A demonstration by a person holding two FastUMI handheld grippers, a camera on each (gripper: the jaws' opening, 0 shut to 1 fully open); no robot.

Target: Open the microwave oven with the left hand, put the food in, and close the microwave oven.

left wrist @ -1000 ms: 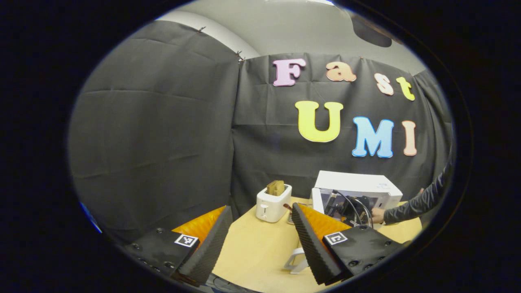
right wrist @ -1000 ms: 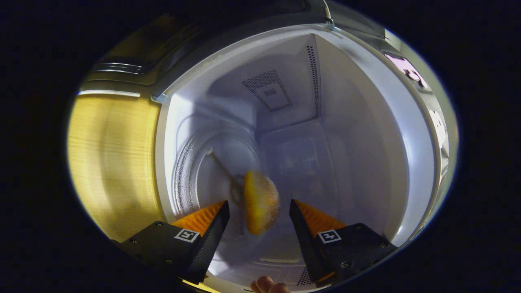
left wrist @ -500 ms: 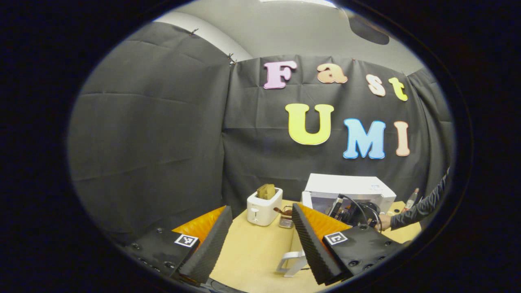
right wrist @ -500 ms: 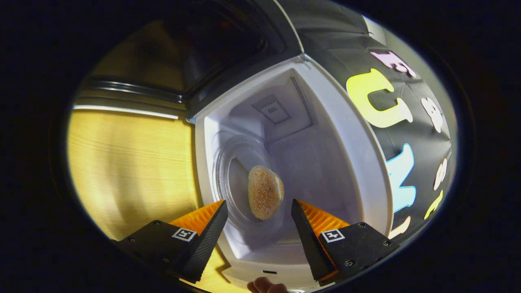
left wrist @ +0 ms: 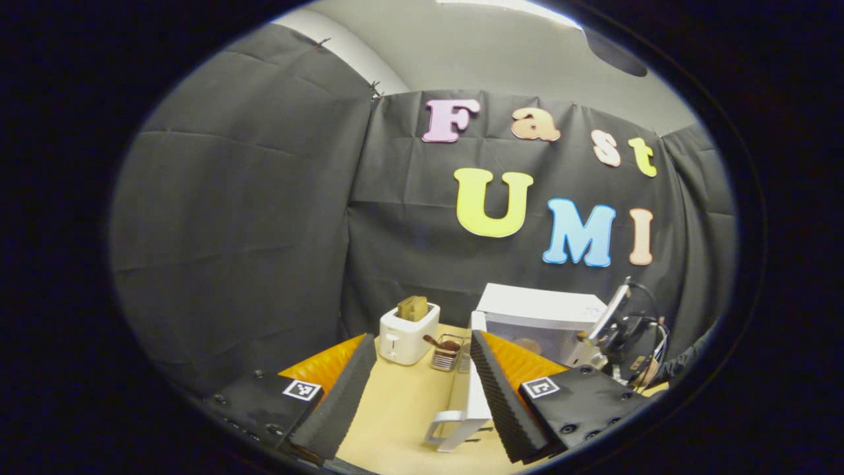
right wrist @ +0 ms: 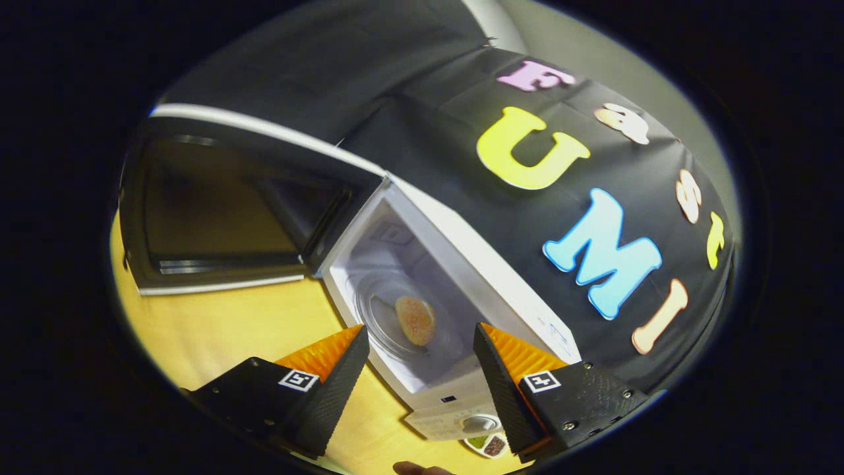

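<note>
A round, crumb-coated piece of food (right wrist: 415,320) lies on the glass turntable (right wrist: 389,316) inside the white microwave (right wrist: 461,277), whose dark-windowed door (right wrist: 217,211) stands swung fully open over the wooden counter (right wrist: 224,330). The right hand-held gripper (right wrist: 420,369), its ridged orange-and-black fingers (right wrist: 330,376) spread wide and holding nothing, hangs just outside the oven's mouth with the camera rolled sideways, so the cabinet appears tipped; the empty jaws and the food lying free on the plate suggest the loading step is done and only the closing remains. The left hand-held gripper (left wrist: 422,382) is likewise wide and empty, held low over the counter (left wrist: 402,409) some way from the oven, looking toward the open door's edge and handle (left wrist: 455,425), which sit between its fingertips in the left gripper view, a placement that would suit reaching for the door to push it shut. Beyond stand a white toaster (left wrist: 407,333) with bread in its slot and a small wire basket (left wrist: 447,353) beside it. The other gripper (left wrist: 616,336) with its trailing cable shows at the microwave's (left wrist: 537,316) right.
</note>
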